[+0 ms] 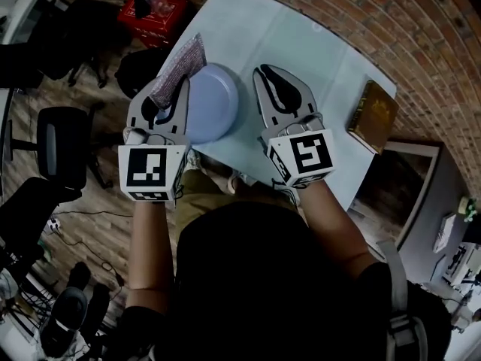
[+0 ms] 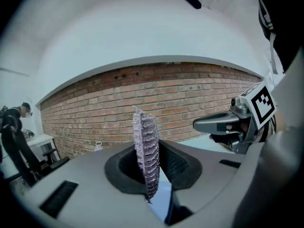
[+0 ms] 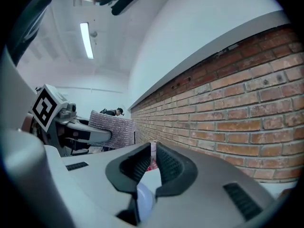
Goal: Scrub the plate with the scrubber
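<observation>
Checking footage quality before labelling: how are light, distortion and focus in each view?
Head view: dim, dark corners, brick wall bowed. Left gripper view: strong fisheye, scrubber sharp. Right gripper view: ceiling light glares, plate edge blurred near the lens.

No words, brands or numbers legible; only square coded markers on left tool [image 1: 171,96] and right tool [image 1: 270,77].
</observation>
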A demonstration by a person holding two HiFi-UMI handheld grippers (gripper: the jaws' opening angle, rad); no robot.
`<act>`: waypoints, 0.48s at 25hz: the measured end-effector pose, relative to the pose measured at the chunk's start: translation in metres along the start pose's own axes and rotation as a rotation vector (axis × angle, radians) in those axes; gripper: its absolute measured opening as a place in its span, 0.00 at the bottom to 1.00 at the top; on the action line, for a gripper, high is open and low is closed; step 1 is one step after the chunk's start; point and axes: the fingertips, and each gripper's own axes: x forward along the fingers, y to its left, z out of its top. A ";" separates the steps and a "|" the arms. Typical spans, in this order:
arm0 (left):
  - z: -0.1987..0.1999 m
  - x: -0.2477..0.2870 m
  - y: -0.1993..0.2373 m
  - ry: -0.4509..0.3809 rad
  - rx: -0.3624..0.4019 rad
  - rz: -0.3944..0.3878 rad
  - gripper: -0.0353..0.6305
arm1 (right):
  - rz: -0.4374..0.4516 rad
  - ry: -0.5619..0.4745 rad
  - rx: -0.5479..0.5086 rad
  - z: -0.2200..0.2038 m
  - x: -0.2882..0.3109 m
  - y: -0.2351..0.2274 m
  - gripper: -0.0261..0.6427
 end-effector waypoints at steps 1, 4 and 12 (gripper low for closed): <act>0.006 -0.004 0.000 -0.027 0.006 0.019 0.16 | 0.005 -0.020 -0.003 0.007 0.000 0.001 0.13; 0.029 -0.016 -0.001 -0.145 0.014 0.065 0.16 | 0.014 -0.063 -0.028 0.024 -0.001 0.007 0.13; 0.054 -0.040 -0.002 -0.224 0.019 0.085 0.16 | 0.032 -0.102 -0.102 0.048 -0.003 0.023 0.13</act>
